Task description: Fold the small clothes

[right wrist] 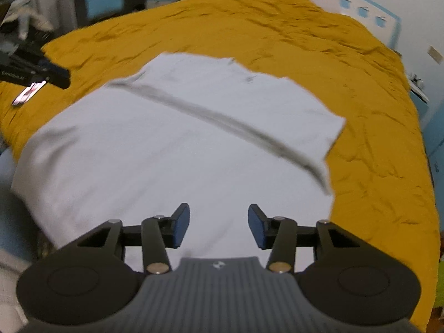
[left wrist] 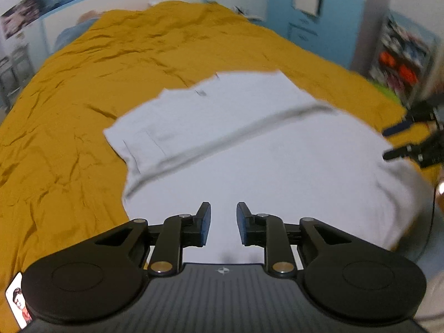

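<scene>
White shirt [left wrist: 249,149] lay spread on the mustard bedspread [left wrist: 83,97], one fold already across it, near edge hanging toward the bed's edge. Left gripper [left wrist: 223,223] hovered over the near part, jaws a narrow gap apart, nothing in them. Right gripper [right wrist: 219,226] likewise empty, jaws wider. Fabric looked thin, light, floppy; likely to sag and shift. I'd pinch corners or the folded edge, not mid-panel.

Black linkage grippers, blue-padded fingers [left wrist: 206,222], brass-coloured pivot screws, ribbed grey body with a small white emblem.
</scene>
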Demonstrator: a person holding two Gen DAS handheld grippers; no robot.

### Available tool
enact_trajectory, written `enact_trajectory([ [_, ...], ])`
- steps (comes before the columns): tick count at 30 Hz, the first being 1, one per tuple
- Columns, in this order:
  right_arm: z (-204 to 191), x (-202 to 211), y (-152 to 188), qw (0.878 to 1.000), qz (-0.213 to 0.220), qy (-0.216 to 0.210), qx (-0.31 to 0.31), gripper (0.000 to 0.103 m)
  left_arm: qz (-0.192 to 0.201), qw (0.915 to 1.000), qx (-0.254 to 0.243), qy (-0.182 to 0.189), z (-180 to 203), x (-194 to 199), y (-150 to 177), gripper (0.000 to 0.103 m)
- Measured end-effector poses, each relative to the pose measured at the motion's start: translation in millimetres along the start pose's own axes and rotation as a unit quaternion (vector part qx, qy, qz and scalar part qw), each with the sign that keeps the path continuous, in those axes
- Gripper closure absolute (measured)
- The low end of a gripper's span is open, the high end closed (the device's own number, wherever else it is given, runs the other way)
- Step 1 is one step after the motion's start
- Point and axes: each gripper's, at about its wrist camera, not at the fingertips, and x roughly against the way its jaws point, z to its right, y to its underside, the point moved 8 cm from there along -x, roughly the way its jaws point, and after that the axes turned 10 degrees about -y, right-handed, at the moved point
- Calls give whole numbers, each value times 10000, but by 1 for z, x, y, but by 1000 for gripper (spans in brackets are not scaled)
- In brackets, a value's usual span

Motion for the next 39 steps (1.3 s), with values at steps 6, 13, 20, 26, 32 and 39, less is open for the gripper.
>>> enact_trajectory([
  [6, -44, -3, 42, 9992, -130, -237, 308, 58, -198, 9974, -663, 194, 37, 8, 51, 64],
  [13, -70, -4, 83, 9964, -292, -244, 754, 47, -241, 9878, -1512, 277, 76, 14, 96, 44],
  [20, -72, 4, 116, 9948, -247, -124, 985, 33, -222, 9769, -2123, 58, 93, 19, 133, 33],
  [26, -71, 1, 139, 9863, -579, 109, 1539, 28, -228, 9654, -2561, -439, 93, 11, 155, 32],
  [32, -60, -8, 155, 9764, -882, 477, 1914, 28, -91, 9441, -3113, -1084, 97, -7, 169, 27],
  [39, -54, -27, 167, 9671, -1122, 491, 2231, 26, -134, 9224, -3637, -1295, 109, -36, 186, 9],
])
